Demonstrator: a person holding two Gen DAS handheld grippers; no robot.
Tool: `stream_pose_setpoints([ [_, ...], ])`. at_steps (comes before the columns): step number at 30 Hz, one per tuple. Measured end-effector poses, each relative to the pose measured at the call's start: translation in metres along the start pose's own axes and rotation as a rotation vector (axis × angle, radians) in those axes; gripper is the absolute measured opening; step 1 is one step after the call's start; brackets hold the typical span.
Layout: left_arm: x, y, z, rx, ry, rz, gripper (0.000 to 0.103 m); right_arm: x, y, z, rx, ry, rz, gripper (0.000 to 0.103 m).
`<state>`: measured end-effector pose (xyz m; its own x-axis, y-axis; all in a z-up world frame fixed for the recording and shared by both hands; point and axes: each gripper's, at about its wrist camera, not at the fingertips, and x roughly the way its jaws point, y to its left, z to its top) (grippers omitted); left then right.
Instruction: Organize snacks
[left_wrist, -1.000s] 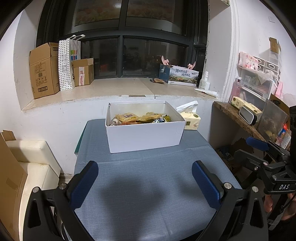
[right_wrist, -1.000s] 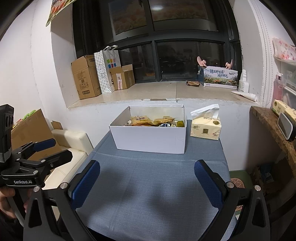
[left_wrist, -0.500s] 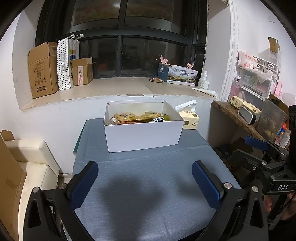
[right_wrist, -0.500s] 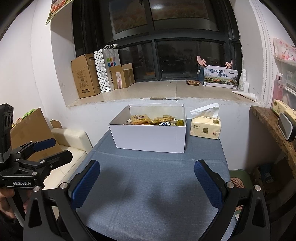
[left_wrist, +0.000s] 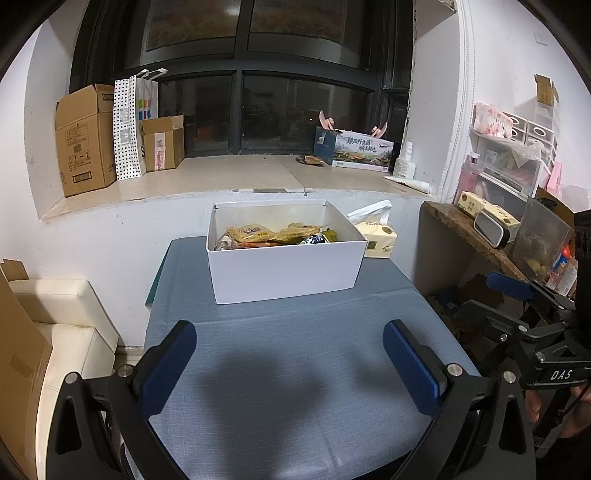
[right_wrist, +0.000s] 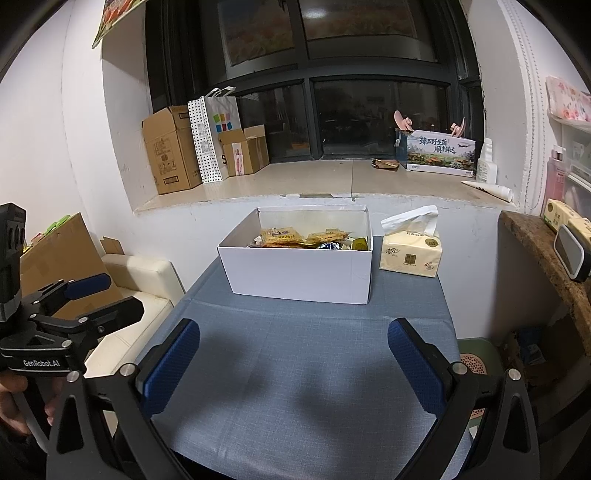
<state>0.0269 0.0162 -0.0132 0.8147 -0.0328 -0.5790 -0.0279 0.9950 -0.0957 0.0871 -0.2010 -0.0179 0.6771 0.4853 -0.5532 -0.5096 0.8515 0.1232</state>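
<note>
A white open box (left_wrist: 284, 271) stands at the far end of the blue-grey table (left_wrist: 288, 369). It holds several snack packets (left_wrist: 255, 234), yellow and orange ones on top. The box also shows in the right wrist view (right_wrist: 299, 275), with the packets (right_wrist: 280, 236) inside. My left gripper (left_wrist: 291, 363) is open and empty, held over the near part of the table, well short of the box. My right gripper (right_wrist: 295, 367) is open and empty too, over the near table. Each gripper shows at the edge of the other's view.
A yellow tissue pack (right_wrist: 412, 253) sits right of the box. A windowsill behind holds cardboard boxes (left_wrist: 86, 138), a paper bag (left_wrist: 129, 125) and a printed box (left_wrist: 362, 149). A cluttered shelf (left_wrist: 476, 232) stands on the right. A cream seat (left_wrist: 59, 314) is on the left.
Both grippers have drawn back slightly from the box and stayed open. Nothing on the table has moved.
</note>
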Motion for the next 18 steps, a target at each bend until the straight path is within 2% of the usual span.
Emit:
stream_pose_setpoints([
  [18, 0.0014, -0.0004, 0.0017, 0.003, 0.008, -0.009, 0.103, 0.0013, -0.0011, -0.0027, -0.004, 0.008, 0.001, 0.103],
])
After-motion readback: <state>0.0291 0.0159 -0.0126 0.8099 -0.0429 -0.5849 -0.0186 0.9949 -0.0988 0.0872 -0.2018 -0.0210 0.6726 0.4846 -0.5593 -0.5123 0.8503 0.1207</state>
